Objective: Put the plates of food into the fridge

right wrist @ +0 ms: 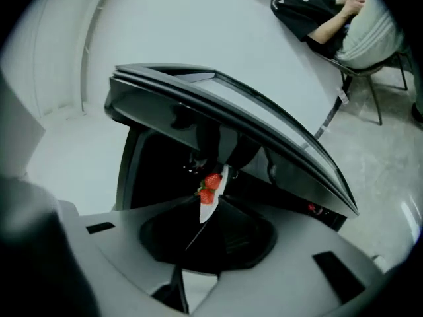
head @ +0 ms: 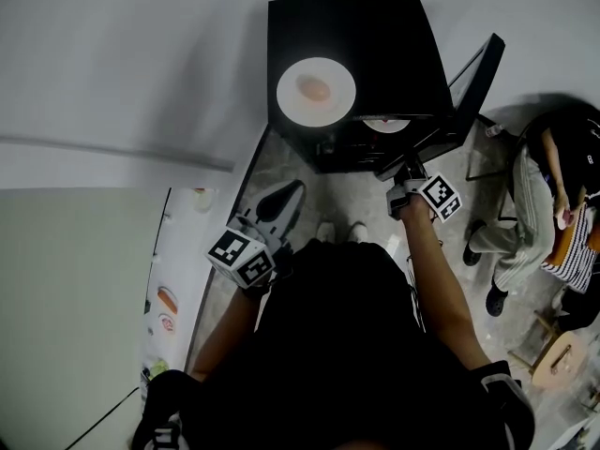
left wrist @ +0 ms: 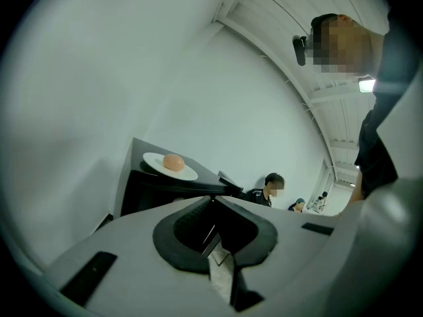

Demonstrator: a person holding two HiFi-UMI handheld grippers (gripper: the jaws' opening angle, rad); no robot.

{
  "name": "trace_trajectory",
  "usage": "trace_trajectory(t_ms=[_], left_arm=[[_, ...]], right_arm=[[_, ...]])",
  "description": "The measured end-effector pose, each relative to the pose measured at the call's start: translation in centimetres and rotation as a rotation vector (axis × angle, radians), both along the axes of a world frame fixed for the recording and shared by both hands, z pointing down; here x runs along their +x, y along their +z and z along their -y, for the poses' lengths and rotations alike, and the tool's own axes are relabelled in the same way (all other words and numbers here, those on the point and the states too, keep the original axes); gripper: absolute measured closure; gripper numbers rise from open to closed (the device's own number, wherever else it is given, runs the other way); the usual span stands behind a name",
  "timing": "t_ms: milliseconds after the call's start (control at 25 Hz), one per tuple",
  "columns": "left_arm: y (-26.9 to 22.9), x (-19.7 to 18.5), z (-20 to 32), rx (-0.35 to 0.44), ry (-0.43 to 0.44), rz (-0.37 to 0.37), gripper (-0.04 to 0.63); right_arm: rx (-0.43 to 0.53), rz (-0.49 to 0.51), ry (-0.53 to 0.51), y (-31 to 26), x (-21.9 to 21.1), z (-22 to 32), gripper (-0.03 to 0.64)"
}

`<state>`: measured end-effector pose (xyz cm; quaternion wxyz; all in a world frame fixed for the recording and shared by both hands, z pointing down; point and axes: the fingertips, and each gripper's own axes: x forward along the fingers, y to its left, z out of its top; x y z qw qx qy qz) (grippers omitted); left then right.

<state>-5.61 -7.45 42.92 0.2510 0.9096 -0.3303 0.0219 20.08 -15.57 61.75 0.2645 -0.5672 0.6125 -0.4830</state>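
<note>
This looks like a bare lab or recording studio rather than a home. A small black fridge [head: 394,45] stands alone against a plain white wall [head: 131,64] on a speckled, concrete-like floor [head: 347,195]. To the right of the fridge, people [head: 530,204] sit near a wooden stool [head: 561,359]. Above the fridge rises a high white beamed ceiling [left wrist: 277,12] with a lamp [left wrist: 365,84].

Black fridge [head: 375,36], white plate [right wrist: 206,211] (red strawberries [right wrist: 211,181])

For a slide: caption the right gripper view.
Right gripper holds a plate of strawberries at the mouth of the open black fridge.
</note>
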Motion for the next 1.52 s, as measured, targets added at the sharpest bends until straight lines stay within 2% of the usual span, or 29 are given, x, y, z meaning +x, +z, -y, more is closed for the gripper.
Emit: trace_trajectory(t_ms=[200,360,600,840,1160,1520], left_arm=[[0.3,0.0,-0.1,0.032,-0.001,0.055,0.571],[0.5,-0.8,0.0,0.000,-0.024,-0.005,0.571],[0.8,-1.3,-0.2,0.011,-0.028,-0.014,0.571],[0.0,-1.6,-0.4,0.025,-0.021,-0.025,0.571],[-0.1,-2.0,-0.7,0.059,-0.027,0.017,0.571],[0.1,-1.8,-1.0,0.060,-0.010,0.038,0.571]], right_arm=[[0.090,-0.197,-0.140,-3.9,-2.2,-2.1,0.525],[0.165,-0.343,-0.235,-6.4,-4.1,-3.2,0.529],[0.234,-0.482,-0.315,-8.8,-5.8,-4.9,0.534],[0.287,-0.566,-0.363,-11.5,-7.2,-6.4,0.534],[0.408,-0.736,-0.435,-16.0,-9.9,-9.1,0.534],[0.467,-0.807,-0.485,-17.4,-12.0,-10.6,0.534]])
